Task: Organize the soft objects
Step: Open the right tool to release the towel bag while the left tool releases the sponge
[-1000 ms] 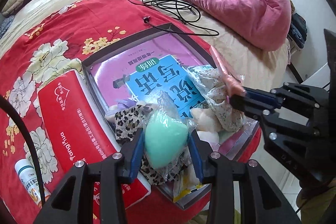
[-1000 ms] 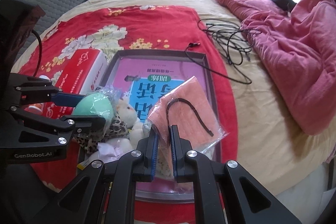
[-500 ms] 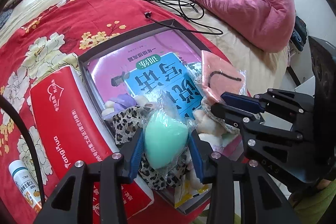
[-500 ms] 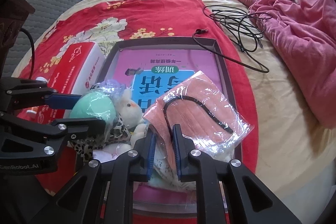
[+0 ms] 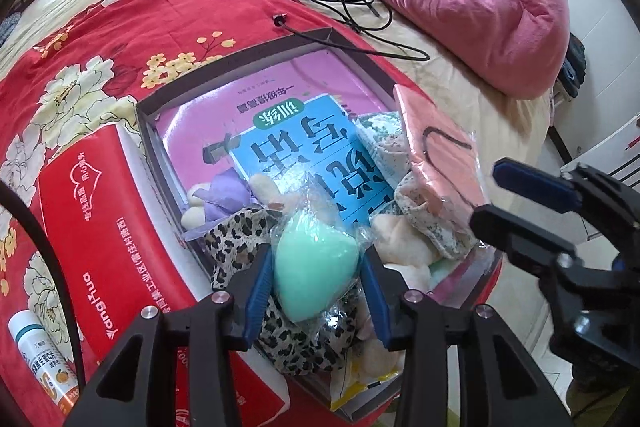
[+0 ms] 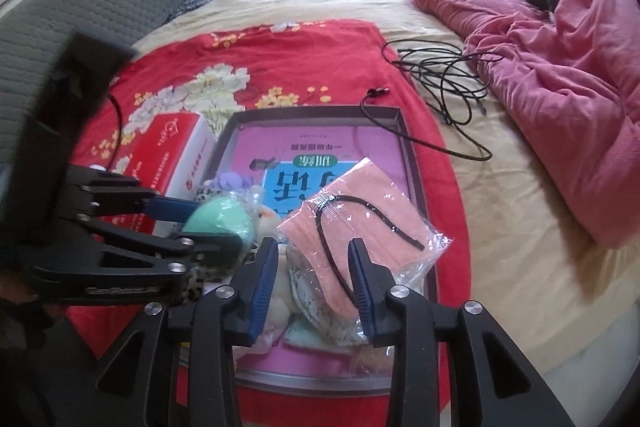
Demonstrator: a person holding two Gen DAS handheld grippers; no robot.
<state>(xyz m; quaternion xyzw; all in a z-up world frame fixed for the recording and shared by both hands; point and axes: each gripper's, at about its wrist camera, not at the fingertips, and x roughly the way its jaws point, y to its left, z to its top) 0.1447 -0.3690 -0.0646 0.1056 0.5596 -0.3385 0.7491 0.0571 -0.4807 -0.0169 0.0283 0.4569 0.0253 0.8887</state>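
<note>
A bedroom is being shown, with a bed point(image 6: 500, 211) being covered in part by a red floral blanket point(image 6: 304, 59) and a bunched pink quilt point(image 6: 560, 75). On the blanket a dark shallow tray point(image 6: 416, 163) is being used as the collecting place, lined by a purple and blue book point(image 5: 280, 131), with a red tissue box point(image 5: 100, 227) lying just beside it. Inside the tray, a leopard-print cloth point(image 5: 236, 243), small plush toys point(image 5: 400, 239) and a floral pouch point(image 5: 384, 143) are already being kept, so the sorting is judged well advanced. A bagged pink face mask point(image 6: 360, 211) is lying on that pile between the spread fingers of the right gripper point(image 6: 314, 285), apparently released. The bagged mint sponge point(image 5: 314, 267) is being pinched by the left gripper point(image 5: 314, 287) over the tray's near end and is judged not yet set down.
</note>
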